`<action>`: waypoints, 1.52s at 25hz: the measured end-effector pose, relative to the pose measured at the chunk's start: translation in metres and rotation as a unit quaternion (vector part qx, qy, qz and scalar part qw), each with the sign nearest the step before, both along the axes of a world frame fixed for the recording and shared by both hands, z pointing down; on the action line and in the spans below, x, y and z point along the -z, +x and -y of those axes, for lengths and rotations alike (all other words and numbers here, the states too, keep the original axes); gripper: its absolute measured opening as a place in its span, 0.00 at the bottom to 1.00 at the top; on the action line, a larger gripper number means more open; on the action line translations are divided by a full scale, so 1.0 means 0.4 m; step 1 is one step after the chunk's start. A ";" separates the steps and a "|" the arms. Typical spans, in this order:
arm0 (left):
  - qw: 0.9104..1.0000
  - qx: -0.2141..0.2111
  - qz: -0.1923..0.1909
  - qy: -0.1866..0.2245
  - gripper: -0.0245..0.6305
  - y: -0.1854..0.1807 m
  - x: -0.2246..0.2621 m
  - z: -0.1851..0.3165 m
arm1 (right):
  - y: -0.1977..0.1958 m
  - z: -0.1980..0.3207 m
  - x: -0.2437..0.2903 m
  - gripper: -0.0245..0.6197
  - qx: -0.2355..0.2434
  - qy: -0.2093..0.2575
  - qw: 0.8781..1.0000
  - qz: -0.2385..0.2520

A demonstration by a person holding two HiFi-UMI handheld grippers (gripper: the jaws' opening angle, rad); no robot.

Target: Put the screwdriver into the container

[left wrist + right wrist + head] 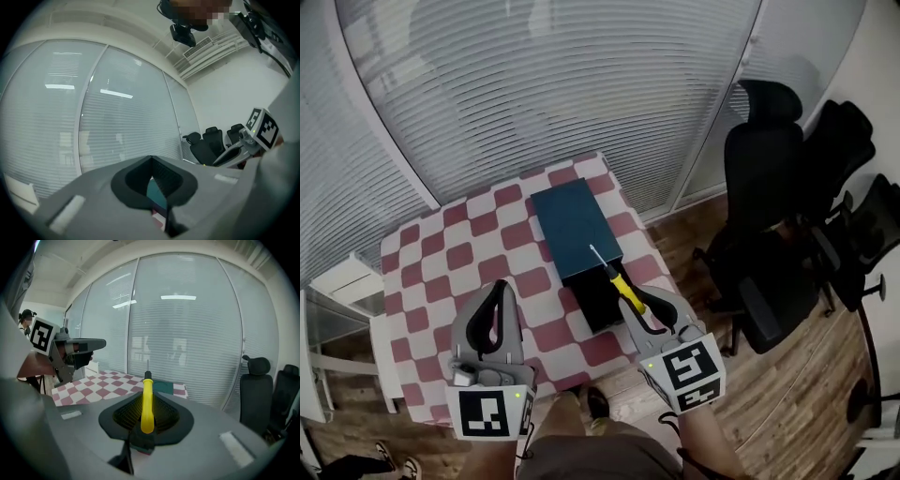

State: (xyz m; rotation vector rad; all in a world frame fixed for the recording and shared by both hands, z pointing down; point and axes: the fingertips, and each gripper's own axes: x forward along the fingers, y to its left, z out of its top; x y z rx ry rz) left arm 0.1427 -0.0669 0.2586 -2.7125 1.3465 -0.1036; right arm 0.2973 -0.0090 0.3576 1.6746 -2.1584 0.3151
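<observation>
Yellow screwdriver clamped in right gripper; above container's near end.

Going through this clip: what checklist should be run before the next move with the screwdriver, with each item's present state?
1. Grip: the right gripper is shut on the screwdriver handle: ok.
2. Aim: the screwdriver tip points toward the container: ok.
3. Other hand: the left gripper is shut, empty and clear of the container: ok.
4. Container's dark near end open and unobstructed: cannot tell.
5. Container rests flat on the table: ok.
</observation>
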 end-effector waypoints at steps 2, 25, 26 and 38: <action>1.000 -0.002 0.001 -0.008 0.04 0.004 -0.015 0.002 | 0.003 -0.004 -0.039 0.18 -0.001 -0.018 1.000 -0.001; 0.997 0.006 0.015 -0.069 0.04 0.015 -0.161 0.105 | 0.034 0.023 -0.352 0.18 0.066 -0.191 0.972 -0.119; 0.997 0.007 0.016 -0.071 0.04 0.015 -0.165 0.114 | 0.034 0.031 -0.356 0.18 0.069 -0.195 0.971 -0.120; 0.996 0.017 0.024 -0.081 0.04 0.001 -0.181 0.158 | 0.017 0.073 -0.403 0.19 0.080 -0.232 0.963 -0.115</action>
